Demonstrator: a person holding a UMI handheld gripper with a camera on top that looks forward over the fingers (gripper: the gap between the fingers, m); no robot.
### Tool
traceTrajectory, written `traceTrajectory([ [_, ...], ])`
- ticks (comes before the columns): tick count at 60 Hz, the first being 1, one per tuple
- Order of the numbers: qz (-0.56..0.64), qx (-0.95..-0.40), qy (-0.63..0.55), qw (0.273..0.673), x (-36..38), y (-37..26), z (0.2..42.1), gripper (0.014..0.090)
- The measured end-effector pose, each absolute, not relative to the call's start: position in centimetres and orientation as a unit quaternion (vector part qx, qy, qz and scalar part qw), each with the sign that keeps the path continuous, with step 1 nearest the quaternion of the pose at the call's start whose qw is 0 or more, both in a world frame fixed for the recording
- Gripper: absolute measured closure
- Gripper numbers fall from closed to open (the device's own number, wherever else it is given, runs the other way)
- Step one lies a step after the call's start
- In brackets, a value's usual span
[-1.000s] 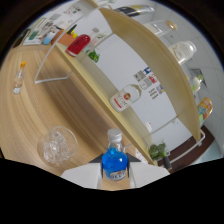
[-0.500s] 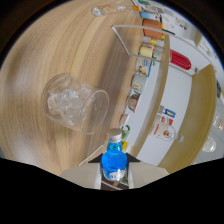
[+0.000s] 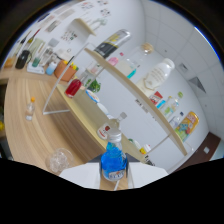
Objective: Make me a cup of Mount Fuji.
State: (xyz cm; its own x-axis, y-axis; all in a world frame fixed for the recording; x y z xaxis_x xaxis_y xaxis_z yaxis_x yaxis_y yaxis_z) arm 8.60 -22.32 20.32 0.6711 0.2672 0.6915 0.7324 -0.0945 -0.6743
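**Supervisor:** Report gripper state and location of the task item.

**Operator:** I have the blue-liquid bottle (image 3: 114,161) seated between the fingers of the gripper (image 3: 114,176). Both fingers appear to press against its lower body, so I judge the jaws clamped on it. The bottle stands upright relative to the fingers, silver cap (image 3: 114,134) on. The glass (image 3: 58,161) sits on the wooden counter (image 3: 30,125), near the fingers at 9 o'clock from the bottle.

**Supervisor:** Failure modes from this position?

**Operator:** Three, in my judgement. First, the cap is not yet removed; tipping over the glass in this state delivers nothing. Second, the grip sits low on the bottle, so a fast rotation may let it pivot or slip. Third, the view is strongly tilted against the counter, which makes lining up on the glass unreliable; a misjudged pour lands on the wood.

**Supervisor:** Surroundings and obstructions?

**Operator:** A long shelf (image 3: 131,89) runs from 11 o'clock to 4 o'clock beyond the bottle, loaded with bottles and cartons. A red bottle (image 3: 73,87) lies at 11 o'clock on the lower ledge. A small bottle with a yellow cap (image 3: 30,108) stands alone on the counter at 10 o'clock. The lower ledge is close ahead of the fingers; a forward swing risks contact. The route toward the glass looks unobstructed.
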Motion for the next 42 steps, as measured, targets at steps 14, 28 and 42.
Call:
traceTrajectory([
  [14, -0.024, -0.789, -0.123, 0.601, 16.5, -23.6, 18.7, 0.0682],
  [28, 0.011, -0.840, -0.013, 0.543, 24.6, -22.6, 9.3, 0.0682],
  [42, 0.023, -0.869, -0.007, 0.494, 26.8, -21.8, 4.0, 0.0682],
])
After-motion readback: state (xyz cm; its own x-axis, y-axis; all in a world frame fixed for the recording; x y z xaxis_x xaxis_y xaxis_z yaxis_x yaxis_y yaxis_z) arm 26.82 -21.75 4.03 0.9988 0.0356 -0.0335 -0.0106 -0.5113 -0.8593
